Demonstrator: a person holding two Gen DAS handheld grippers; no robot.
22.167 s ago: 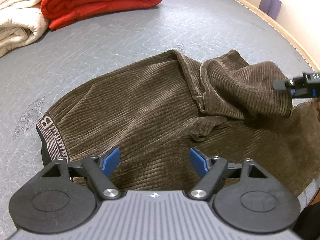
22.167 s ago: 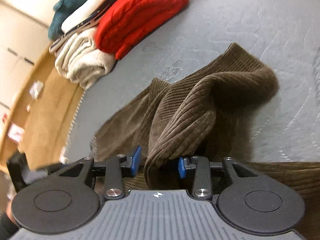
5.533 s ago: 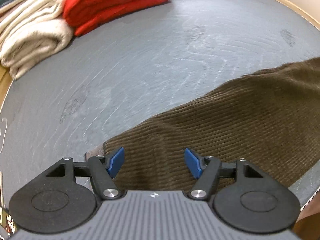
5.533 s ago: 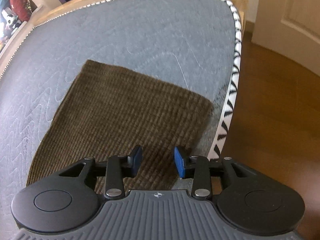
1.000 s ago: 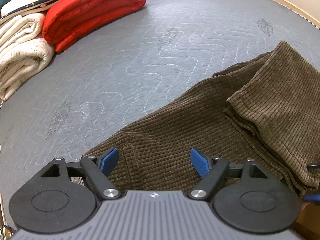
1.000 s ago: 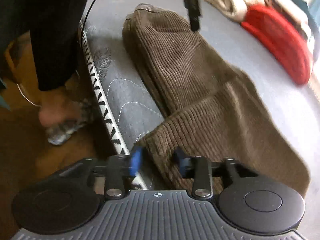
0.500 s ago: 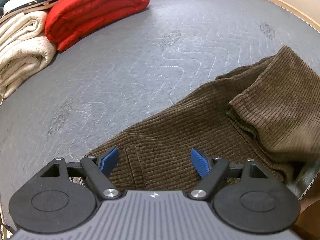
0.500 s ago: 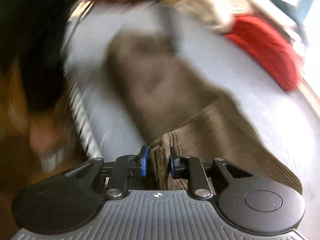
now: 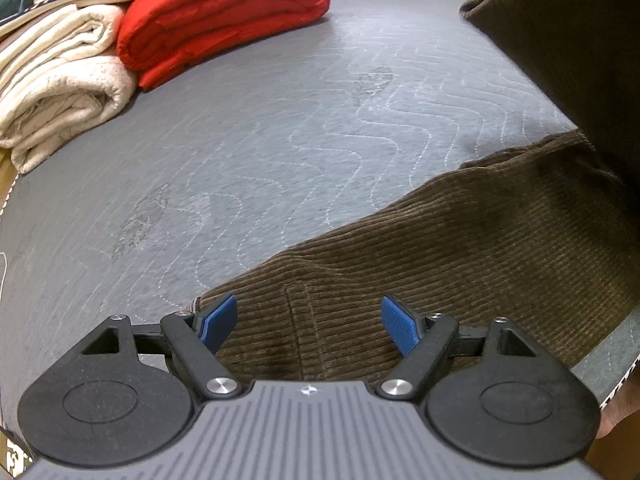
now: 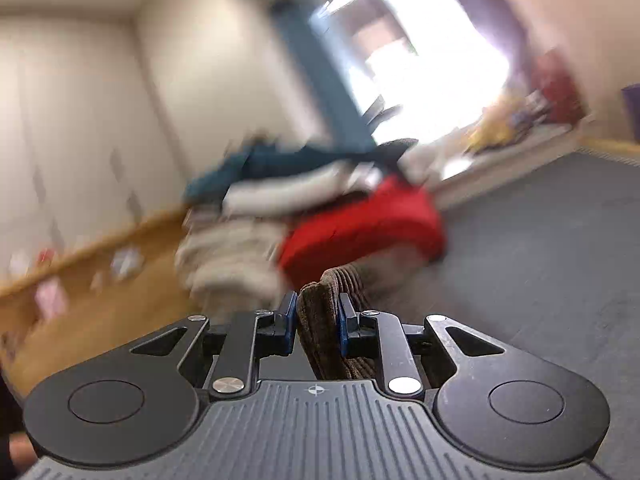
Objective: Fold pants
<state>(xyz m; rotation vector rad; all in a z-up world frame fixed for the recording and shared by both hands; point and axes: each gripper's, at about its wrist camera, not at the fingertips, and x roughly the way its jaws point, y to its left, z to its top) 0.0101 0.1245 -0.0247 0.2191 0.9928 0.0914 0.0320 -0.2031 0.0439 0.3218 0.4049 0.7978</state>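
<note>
The brown corduroy pants (image 9: 440,256) lie on the grey quilted mattress (image 9: 280,120) along its near right edge. My left gripper (image 9: 306,320) is open just above the waist end of the pants, with its blue pads on either side of the cloth and nothing held. One part of the pants (image 9: 568,32) is lifted high at the upper right of the left wrist view. My right gripper (image 10: 316,322) is shut on a bunched fold of the pants (image 10: 320,320) and holds it up in the air. The right wrist view is blurred.
A folded red blanket (image 9: 216,12) and cream blankets (image 9: 52,92) are stacked at the far left of the mattress. They also show in the right wrist view (image 10: 360,224). The mattress edge (image 9: 616,364) runs close at the near right.
My right gripper has closed on the leg end of the pants and lifted it up and towards the waist. The lifted cloth now hangs at the upper right of the left wrist view. My left gripper stays put.
</note>
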